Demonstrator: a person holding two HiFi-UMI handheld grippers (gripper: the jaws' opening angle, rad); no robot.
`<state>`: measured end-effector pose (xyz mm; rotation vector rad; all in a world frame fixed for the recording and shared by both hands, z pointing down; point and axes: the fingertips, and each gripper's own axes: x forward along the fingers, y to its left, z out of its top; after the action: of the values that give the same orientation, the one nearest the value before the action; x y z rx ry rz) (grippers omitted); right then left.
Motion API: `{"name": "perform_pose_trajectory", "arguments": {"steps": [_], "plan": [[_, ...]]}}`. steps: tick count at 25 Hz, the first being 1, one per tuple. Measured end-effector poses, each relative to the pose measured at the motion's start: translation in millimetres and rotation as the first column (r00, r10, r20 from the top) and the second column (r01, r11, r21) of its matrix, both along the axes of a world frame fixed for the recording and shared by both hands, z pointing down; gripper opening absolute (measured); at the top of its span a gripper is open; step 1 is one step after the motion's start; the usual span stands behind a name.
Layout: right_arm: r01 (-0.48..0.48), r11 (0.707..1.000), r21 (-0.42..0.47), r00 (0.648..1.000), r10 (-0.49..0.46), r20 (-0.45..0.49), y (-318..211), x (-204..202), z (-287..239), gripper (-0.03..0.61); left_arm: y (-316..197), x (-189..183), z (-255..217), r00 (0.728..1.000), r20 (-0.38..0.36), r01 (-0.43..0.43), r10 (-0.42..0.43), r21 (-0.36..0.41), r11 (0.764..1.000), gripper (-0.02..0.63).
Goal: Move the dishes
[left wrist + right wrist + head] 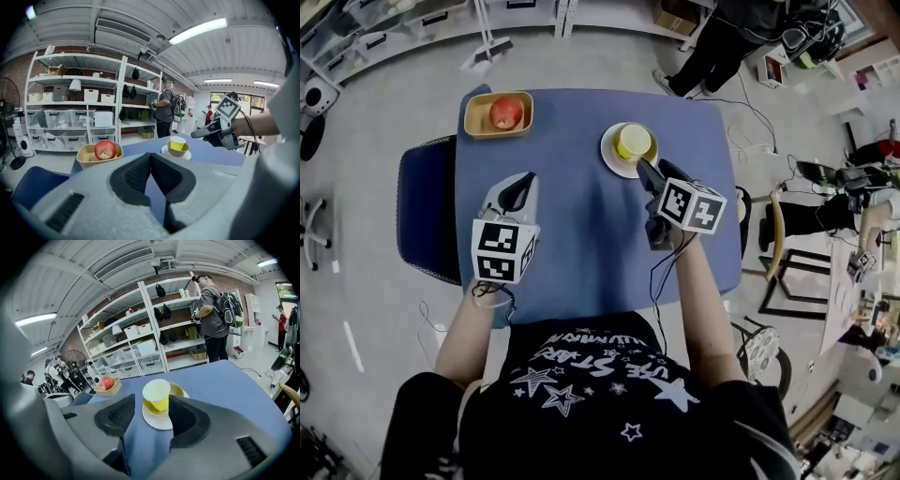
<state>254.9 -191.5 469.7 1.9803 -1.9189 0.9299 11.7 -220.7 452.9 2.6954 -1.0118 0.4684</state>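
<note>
A yellow cup [634, 141] stands in a shallow tan bowl on a white plate [614, 161] at the far middle of the blue table [581, 244]. My right gripper [653, 169] is open just short of the plate, with nothing held. In the right gripper view the cup [156, 396] shows between the two pads [123, 414], a little beyond them. A tan dish [478, 122] with a red apple [506, 112] sits at the far left corner. My left gripper [517, 192] hovers over the table's left side, shut and empty; its view shows the apple [105, 150] and cup [177, 143] ahead.
A dark blue chair [427, 211] stands against the table's left edge. A person [722, 42] stands beyond the far right corner near shelving. A wooden chair [776, 225] and cables lie off the right edge.
</note>
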Motion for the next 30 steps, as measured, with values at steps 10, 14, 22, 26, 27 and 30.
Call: {"name": "perform_pose_trajectory", "arguments": {"steps": [10,14,22,26,27,30], "plan": [[0.029,0.997,-0.067,1.0,-0.03,-0.005,-53,39,24,0.172,-12,7,3,0.991,0.047,0.126,-0.126,0.004,0.992,0.02],[0.087,0.992,-0.095,0.996,-0.087,0.0,-58,41,35,0.149,-5,12,4,0.981,0.061,0.183,-0.183,0.002,0.983,0.02],[0.158,0.978,-0.134,0.987,-0.161,-0.01,-59,40,45,0.12,13,27,4,0.973,0.071,0.218,-0.217,-0.002,0.976,0.02],[0.181,0.973,-0.143,0.982,-0.187,-0.025,-57,39,43,0.095,20,34,0,0.973,0.073,0.221,-0.221,0.003,0.975,0.02],[0.184,0.972,-0.148,0.981,-0.19,-0.027,-58,39,44,0.086,20,35,0,0.973,0.073,0.221,-0.221,0.004,0.975,0.02],[0.19,0.968,-0.166,0.979,-0.199,-0.039,-58,41,47,0.043,22,38,0,0.972,0.076,0.221,-0.221,0.004,0.975,0.02]]}}
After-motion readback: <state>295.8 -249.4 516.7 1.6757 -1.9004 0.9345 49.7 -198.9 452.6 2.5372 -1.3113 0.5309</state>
